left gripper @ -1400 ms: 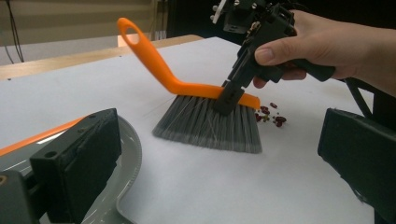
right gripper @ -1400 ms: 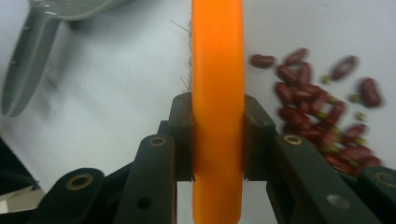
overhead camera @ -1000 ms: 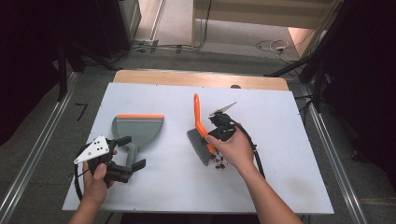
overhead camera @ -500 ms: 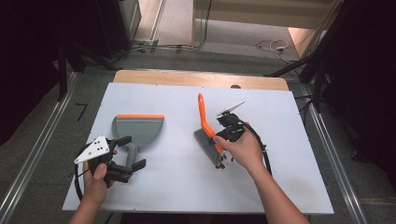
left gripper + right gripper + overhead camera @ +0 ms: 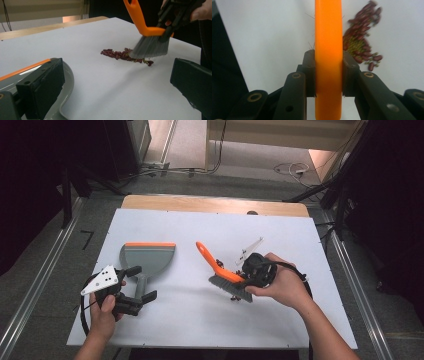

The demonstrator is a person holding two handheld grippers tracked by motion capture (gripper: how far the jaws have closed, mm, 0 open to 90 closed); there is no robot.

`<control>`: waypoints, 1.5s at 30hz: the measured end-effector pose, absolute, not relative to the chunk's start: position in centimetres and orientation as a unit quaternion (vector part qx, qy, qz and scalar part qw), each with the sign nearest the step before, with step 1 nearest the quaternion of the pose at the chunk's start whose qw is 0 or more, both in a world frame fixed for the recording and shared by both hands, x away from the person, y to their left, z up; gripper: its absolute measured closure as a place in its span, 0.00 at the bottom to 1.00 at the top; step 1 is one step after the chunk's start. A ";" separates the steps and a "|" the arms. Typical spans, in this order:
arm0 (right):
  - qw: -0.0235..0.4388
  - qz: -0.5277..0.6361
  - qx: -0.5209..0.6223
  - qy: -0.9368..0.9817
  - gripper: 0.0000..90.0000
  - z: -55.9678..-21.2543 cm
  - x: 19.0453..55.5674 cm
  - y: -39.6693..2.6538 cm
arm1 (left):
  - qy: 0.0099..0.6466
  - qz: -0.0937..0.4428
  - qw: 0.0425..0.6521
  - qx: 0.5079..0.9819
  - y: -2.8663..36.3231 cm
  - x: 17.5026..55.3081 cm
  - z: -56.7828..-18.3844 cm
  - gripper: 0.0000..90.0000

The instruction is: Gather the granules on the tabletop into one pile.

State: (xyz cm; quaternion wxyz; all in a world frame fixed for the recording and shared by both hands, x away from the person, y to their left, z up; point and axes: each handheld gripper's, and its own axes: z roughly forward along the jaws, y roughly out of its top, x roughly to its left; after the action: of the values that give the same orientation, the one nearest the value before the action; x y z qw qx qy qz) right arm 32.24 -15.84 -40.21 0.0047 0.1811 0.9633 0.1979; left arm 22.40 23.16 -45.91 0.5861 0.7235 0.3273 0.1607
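**Now: one brush gripped, one dustpan beside your open left claw**

From the high view, you have one white table (image 5: 210, 227) with two tools on it. Your left gripper (image 5: 134, 285) sits at the near left, and the grey handle of the one dustpan (image 5: 146, 258) lies between its two jaws, which stand apart. The dustpan has an orange front edge that points away from you. Your right gripper (image 5: 239, 279) is near the middle and holds the one brush (image 5: 223, 274), with the orange handle pointing up and to the left, and the grey bristles down on the table.

From the left gripper view, your two black jaws are wide apart and press nothing; the dustpan (image 5: 63, 82) shows beside the left jaw. Farther off, the brush (image 5: 147, 37) touches the table with its bristles at the right end of one small pile of dark red beans (image 5: 120, 54). The beans are too many to count.

From the right gripper view, your right gripper (image 5: 328, 75) is closed on the orange handle of the brush (image 5: 328, 37), both pads flat against it. The beans (image 5: 359, 40) lie just to the right of the handle, a little blurred.
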 end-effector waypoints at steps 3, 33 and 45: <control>-0.007 0.187 0.142 0.972 0.76 -41.5 31.7 -15.9 | 0.328 0.160 0.585 0.724 23.0 22.4 -45.9 0.01; 0.031 0.195 0.103 0.975 0.76 -43.0 36.7 -14.5 | 0.327 0.160 0.584 0.725 23.1 22.4 -46.0 0.01; 0.074 0.228 0.290 0.927 0.76 -40.0 36.2 -18.3 | 0.327 0.160 0.586 0.724 23.1 22.4 -45.9 0.01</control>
State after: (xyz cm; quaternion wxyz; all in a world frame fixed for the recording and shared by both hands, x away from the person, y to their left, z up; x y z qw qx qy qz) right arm 36.16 -18.34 -40.04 0.0736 0.2895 0.9268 0.2277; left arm 22.36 23.13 -45.93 0.5864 0.7235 0.3273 0.1599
